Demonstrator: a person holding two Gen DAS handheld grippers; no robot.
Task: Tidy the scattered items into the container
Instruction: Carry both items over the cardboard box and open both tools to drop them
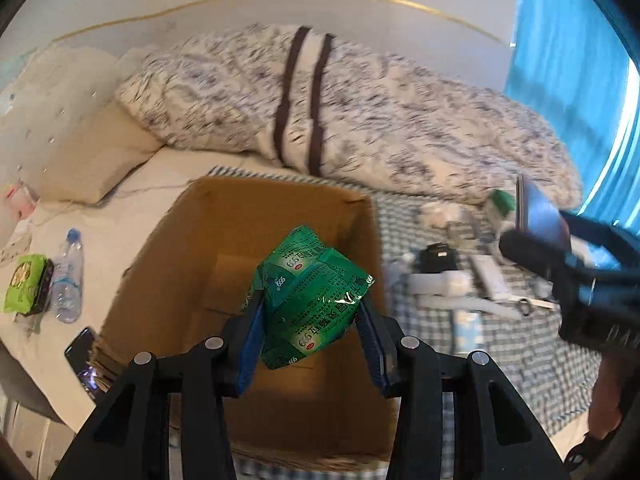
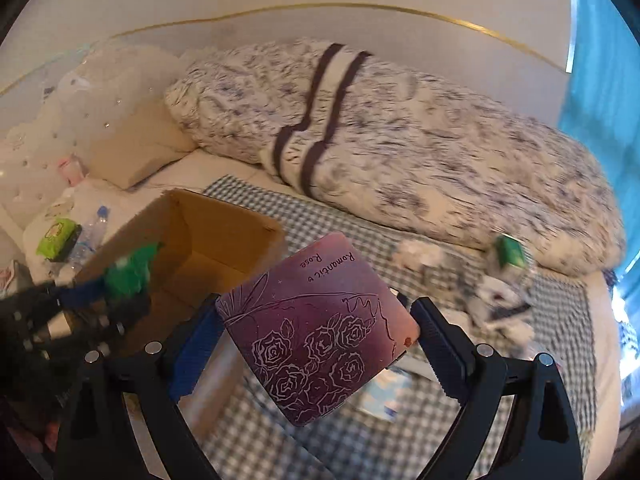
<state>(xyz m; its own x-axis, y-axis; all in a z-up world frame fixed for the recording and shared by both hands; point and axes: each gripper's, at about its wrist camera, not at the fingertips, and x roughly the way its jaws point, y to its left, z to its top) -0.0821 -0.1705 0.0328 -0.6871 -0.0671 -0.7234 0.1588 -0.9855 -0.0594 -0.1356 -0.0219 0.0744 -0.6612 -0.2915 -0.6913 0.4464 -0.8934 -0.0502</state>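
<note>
Left gripper (image 1: 310, 312) clamped crumpled green foil sachet pack (image 1: 310, 292), directly above open brown cardboard box (image 1: 192, 248). Right gripper (image 2: 316, 328) pinched flat purple rose-printed case (image 2: 320, 328), right of box, farther from opening.

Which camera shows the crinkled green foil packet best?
The left wrist view: the crinkled green foil packet fills the centre, sharp, print readable. The right wrist view shows it only as a small blurred green patch at left.

One cardboard box (image 1: 280, 216), two grippers, one green packet (image 1: 312, 296) held, one purple notebook (image 2: 320, 328), one water bottle (image 1: 68, 276) were there.
</note>
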